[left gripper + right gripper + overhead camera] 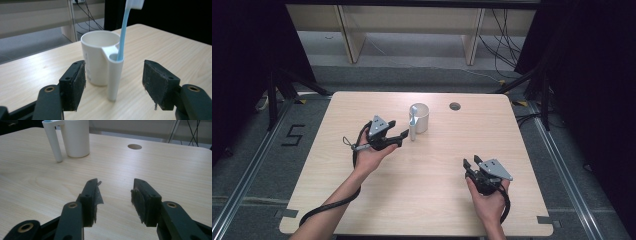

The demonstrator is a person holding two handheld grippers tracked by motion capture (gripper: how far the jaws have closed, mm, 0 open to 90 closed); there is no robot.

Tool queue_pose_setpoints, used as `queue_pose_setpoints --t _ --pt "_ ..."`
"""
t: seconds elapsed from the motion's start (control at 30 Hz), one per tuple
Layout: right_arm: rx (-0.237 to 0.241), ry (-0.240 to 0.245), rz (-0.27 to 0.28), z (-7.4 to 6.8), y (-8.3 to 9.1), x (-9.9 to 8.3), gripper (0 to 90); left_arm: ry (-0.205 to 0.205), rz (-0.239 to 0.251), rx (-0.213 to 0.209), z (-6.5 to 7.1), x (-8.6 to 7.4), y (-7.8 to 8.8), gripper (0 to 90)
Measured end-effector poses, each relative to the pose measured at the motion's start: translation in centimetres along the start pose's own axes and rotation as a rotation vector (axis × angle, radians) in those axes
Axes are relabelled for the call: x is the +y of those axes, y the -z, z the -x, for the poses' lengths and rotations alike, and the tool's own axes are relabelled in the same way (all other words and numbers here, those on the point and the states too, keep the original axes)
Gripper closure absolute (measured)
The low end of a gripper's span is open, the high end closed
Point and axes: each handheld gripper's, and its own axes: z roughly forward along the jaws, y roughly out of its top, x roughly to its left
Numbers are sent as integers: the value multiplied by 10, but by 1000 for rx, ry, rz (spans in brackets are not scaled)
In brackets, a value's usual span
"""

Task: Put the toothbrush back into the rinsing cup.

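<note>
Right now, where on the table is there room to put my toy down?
Lots of bare wood: the near middle between the left hand-held gripper and the right hand-held gripper, and the far right corner past the small round hole. It is crowded only at the white cup with its blue toothbrush, where the left one sits close.

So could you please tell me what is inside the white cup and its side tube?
The white cup looks empty as far down as can be seen; its bottom is hidden. A blue toothbrush stands in the side tube, its lower end covered.
</note>
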Motion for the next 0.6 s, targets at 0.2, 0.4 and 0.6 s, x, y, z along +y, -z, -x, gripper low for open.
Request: queue_pose_setpoints --t 0.2,0.4,0.6 --pt "0 -25 -6 0 -2 -3 559 30 -42 15 -9 -18 26 342" --pt "2 -7 -11 2 -5 -3 551 78 -64 41 -16 -43 55 338" --pt "2 -13 -43 6 -4 -3 528 133 -66 71 -24 -66 85 327"
